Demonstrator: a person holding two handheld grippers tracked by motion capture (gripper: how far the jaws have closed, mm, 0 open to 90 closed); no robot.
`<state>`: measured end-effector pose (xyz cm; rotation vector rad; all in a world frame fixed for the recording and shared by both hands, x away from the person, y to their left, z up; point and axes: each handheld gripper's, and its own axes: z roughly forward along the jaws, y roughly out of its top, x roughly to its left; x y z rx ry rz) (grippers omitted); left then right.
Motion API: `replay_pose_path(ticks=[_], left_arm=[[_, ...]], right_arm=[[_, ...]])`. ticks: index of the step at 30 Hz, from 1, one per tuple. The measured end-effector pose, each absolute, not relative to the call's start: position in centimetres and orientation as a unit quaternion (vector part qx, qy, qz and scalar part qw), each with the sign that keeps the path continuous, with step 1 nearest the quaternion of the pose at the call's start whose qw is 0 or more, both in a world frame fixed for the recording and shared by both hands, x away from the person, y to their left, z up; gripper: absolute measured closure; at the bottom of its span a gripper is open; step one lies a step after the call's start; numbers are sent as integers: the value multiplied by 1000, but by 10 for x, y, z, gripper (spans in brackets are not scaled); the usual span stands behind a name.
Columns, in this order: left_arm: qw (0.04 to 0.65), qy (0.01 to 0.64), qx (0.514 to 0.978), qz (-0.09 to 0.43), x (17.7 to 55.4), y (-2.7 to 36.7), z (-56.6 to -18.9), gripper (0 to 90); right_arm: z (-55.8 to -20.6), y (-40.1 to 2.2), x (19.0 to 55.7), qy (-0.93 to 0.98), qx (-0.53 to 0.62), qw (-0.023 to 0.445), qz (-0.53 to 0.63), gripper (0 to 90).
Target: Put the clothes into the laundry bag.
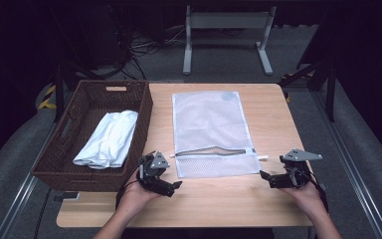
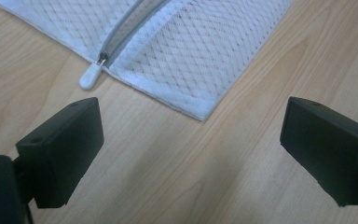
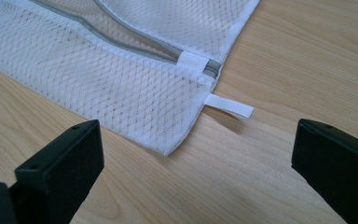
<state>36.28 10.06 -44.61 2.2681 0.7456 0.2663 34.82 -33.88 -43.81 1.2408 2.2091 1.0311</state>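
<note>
White mesh laundry bag (image 1: 211, 133), flat mid-surface, zip partly undone near its near edge. Left tool (image 1: 175, 185) and right tool (image 1: 263, 175): both released, empty, flanking the near corners. Step: approach. Next: likely pinching the opening wide.

This is a recording studio or lab set up for a household chore, not a home. A small wooden table (image 1: 278, 114) stands alone on grey carpet (image 1: 219, 59), ringed by dark curtained walls. Beyond it, loose cables (image 1: 149, 45) lie in a tangle on the floor beside the grey metal legs of another desk (image 1: 226, 22). Metal rails (image 1: 350, 164) run along the floor on either side, and yellow-and-black hazard tape (image 1: 47, 97) marks a spot at the left. The homely props are staged: a wicker basket (image 1: 87, 177) of white laundry (image 1: 107, 139) and a mesh laundry bag (image 1: 211, 132) laid flat on the tabletop.
</note>
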Motion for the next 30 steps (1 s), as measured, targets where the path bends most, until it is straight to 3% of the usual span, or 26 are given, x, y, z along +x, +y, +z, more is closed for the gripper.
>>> replay_pose_path(ticks=[5, 6, 7, 8, 11, 14, 19, 30], left_arm=[[364, 296, 878, 99, 368, 97, -441, 184], [364, 300, 877, 95, 371, 96, -439, 260], [364, 300, 877, 95, 371, 96, -439, 302], [363, 307, 875, 92, 374, 96, -437, 302], [364, 313, 873, 89, 381, 95, -434, 481], [369, 322, 868, 79, 389, 93, -430, 648], [362, 337, 865, 83, 400, 85, -426, 900], [344, 361, 861, 103, 430, 68, -430, 900]], right_arm=[[-433, -335, 351, 796, 437, 200, 369, 126], [-428, -333, 353, 794, 434, 197, 378, 212], [-428, -333, 353, 794, 434, 197, 378, 212], [-426, -332, 354, 795, 432, 194, 380, 266], [-418, -325, 359, 799, 426, 190, 379, 520], [-414, -319, 369, 804, 422, 189, 373, 683], [-415, -310, 388, 812, 413, 196, 362, 873], [-435, -294, 429, 827, 420, 183, 326, 899]])
